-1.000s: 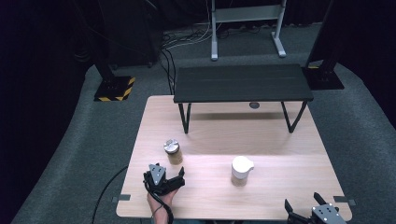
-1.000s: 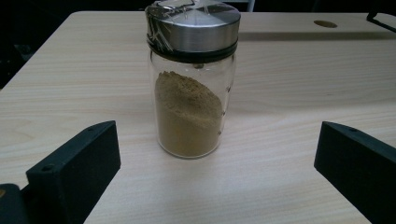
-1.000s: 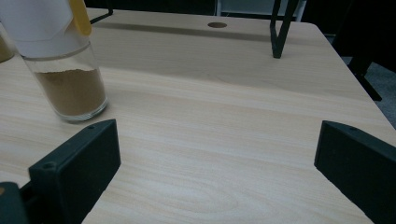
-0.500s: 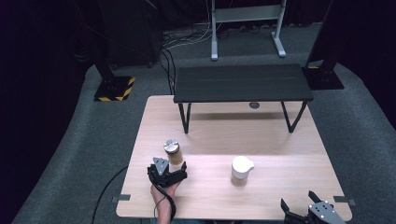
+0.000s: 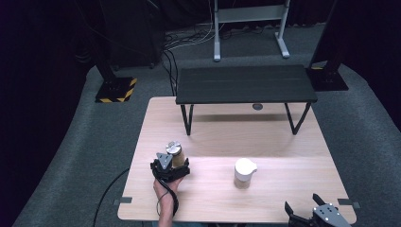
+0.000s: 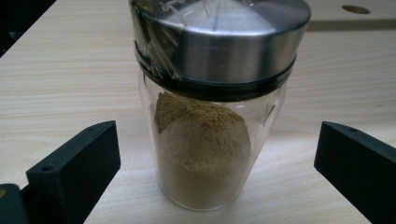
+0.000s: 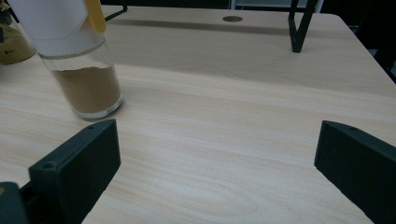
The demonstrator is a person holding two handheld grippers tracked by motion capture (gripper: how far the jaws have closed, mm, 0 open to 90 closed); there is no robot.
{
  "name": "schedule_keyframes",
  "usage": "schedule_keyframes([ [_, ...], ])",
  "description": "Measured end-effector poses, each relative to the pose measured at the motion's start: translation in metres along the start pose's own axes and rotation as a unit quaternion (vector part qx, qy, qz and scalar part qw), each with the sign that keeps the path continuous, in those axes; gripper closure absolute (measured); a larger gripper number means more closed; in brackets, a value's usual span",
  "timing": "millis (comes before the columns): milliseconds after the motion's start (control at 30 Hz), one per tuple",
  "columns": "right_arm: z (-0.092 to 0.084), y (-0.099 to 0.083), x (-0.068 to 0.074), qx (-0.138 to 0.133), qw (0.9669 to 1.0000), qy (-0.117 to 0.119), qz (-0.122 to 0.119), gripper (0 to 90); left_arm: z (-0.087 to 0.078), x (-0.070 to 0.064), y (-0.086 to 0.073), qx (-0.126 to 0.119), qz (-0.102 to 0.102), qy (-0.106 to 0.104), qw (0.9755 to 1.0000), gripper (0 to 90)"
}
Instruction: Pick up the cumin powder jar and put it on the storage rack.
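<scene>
1. While the left gripper sits at the near-left part of the tabletop, its fingers are spread wide, one on each side of a glass spice jar with a steel lid; nothing is grasped yet.
2. That spice jar stands upright on the wood, part full of a tan-brown powder, with a strip of clear film crinkled over the edge of the lid. In the high view it is just ahead of the left gripper, touching or nearly so; I cannot tell which.
3. The right gripper rests low at the near-right corner, its fingers likewise released and holding nothing.
4. A second jar with a white cap stands upright near the middle of the tabletop, well apart from both grippers; the right gripper view shows brown powder in its lower part and a yellow tab on the cap.
5. A low black bench stands across the far half of the tabletop.
6. My judgement: the step in hand is the approach to grasp the steel-lidded jar, with the fingers lined up around its glass body.
7. The next move calls for a little more forward travel so the jar sits deep between the fingers, then an even squeeze on the glass below the lid. Smooth glass may slip or tip if the squeeze lands off-centre.
</scene>
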State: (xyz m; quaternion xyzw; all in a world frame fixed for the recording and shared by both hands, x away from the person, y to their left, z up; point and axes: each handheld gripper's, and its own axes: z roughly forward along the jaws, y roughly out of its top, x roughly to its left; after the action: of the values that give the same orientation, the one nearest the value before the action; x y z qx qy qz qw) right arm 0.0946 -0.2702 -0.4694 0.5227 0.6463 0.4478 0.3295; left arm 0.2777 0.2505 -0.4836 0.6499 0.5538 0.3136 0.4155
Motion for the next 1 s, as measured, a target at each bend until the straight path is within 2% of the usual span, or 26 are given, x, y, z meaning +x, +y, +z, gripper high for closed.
schedule_keyframes([
  [400, 0.000, 0.001, -0.002, 0.006, 1.0000, 0.001, 0.002, 0.0, 0.017, -0.001, 0.008, 0.002, 0.006, 0.008, 1.0000, 0.3],
  [433, 0.000, 0.001, -0.002, 0.006, 1.0000, 0.001, 0.002, 0.0, 0.019, 0.001, 0.008, 0.001, 0.007, 0.003, 1.0000, 0.4],
  [467, 0.000, 0.001, -0.002, 0.007, 1.0000, 0.001, 0.001, 0.0, 0.019, 0.005, 0.005, -0.011, 0.013, -0.005, 0.9998, 5.0],
  [500, 0.001, 0.001, -0.003, 0.008, 1.0000, 0.002, 0.000, 0.0, 0.019, 0.003, 0.001, -0.021, 0.015, 0.004, 0.9997, 30.0],
  [600, 0.000, 0.001, -0.005, 0.011, 0.9999, 0.002, 0.001, 0.0, 0.019, 0.003, -0.002, -0.027, 0.016, 0.010, 0.9995, 30.8],
  [1000, 0.001, 0.002, -0.006, 0.012, 0.9999, 0.004, 0.000, 0.0, 0.018, 0.010, 0.001, -0.023, 0.011, -0.003, 0.9997, 30.9],
])
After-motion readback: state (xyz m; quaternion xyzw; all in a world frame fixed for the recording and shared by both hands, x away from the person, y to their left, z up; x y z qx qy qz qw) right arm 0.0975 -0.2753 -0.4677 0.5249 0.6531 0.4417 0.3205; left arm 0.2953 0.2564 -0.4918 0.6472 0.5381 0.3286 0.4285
